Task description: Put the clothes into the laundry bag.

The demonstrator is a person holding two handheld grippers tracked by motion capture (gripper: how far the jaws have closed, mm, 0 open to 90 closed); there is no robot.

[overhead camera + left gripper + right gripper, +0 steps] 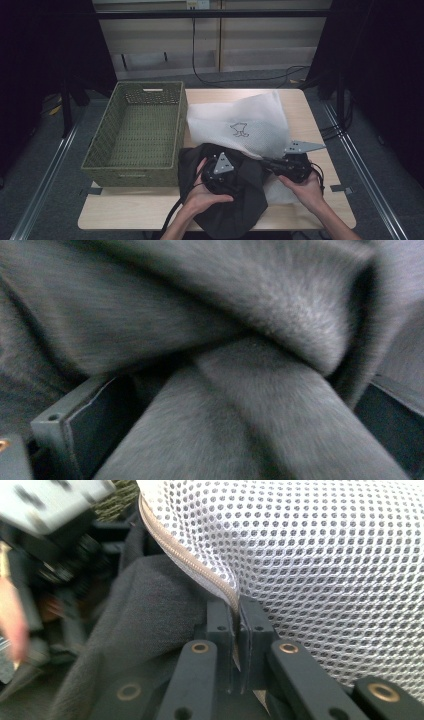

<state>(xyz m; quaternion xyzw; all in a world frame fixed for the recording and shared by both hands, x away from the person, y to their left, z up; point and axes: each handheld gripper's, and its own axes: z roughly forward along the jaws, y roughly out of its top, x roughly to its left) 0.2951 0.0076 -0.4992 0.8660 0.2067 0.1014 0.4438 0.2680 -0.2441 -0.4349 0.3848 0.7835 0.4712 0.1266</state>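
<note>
A dark grey garment (231, 210) lies bunched at the table's front centre, partly under a white mesh laundry bag (245, 125). My left gripper (222, 176) points down into the garment. In the left gripper view its jaws stand wide apart (225, 407), and a thick fold of the garment (250, 300) runs between them without being pinched. My right gripper (264, 161) reaches left to the bag's near edge. Its jaws (239, 625) are shut on the zip seam of the mesh bag (325, 555), just above the garment (150, 605). The left gripper (50, 540) shows blurred beyond.
A green woven basket (97, 145) stands on the left half of the wooden table (310, 115), its right wall close to the garment. Bare wood runs along the front left edge. Cables lie on the floor behind the table.
</note>
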